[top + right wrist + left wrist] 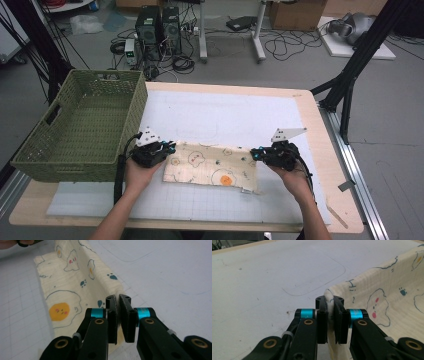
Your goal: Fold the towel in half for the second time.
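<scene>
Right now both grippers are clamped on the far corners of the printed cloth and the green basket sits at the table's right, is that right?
Not quite: the high view shows the green basket at the table's left. Both the left gripper and right gripper do clamp the printed cloth at its far corners.

Cloth (212, 169): cream, lightly textured weave, printed with fried eggs, small ghost-like outlines and teal paw marks. One egg with an orange yolk sits near its lower right in the high view. Lies in the lower centre of that frame, spread as a wide strip on the white gridded mat of the bench (310, 107). Lower edge flat on the mat; upper edge lifted at both corners, so the cloth rises as a shallow wall along that side. Upper left corner is pinched in the left hand-held gripper (332, 312), upper right corner in the right hand-held gripper (118, 307). Fabric shows between the jaws of each.
</scene>
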`<state>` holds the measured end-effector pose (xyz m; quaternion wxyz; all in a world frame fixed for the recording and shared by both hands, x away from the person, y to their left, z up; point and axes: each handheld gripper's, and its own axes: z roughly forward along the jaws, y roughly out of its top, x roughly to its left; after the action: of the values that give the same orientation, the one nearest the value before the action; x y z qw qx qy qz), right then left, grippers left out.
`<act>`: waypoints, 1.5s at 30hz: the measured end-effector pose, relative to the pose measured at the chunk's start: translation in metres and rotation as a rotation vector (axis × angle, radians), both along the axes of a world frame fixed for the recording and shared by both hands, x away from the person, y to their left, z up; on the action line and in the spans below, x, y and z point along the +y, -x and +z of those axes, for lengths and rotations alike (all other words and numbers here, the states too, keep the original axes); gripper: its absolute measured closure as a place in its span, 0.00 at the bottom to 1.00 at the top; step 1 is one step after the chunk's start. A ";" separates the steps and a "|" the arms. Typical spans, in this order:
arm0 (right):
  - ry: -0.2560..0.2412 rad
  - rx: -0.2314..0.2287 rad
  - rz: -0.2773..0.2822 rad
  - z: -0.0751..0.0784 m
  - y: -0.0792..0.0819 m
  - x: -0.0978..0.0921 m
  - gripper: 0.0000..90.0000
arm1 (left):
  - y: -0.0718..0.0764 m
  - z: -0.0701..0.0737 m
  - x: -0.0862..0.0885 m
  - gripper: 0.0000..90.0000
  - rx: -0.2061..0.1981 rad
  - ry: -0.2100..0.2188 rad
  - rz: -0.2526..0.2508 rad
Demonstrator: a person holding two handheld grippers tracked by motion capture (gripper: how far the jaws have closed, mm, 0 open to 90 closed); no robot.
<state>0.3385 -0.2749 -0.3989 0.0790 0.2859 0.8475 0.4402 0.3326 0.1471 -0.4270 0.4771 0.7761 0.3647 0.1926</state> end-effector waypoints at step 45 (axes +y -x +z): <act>0.037 0.048 0.078 -0.028 0.054 -0.004 0.92 | 0.066 0.007 0.021 0.64 -0.006 0.001 -0.135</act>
<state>0.2846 -0.2791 -0.4268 0.0467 0.2614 0.8677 0.4202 0.2667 0.1677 -0.4196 0.4904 0.7981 0.3104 0.1621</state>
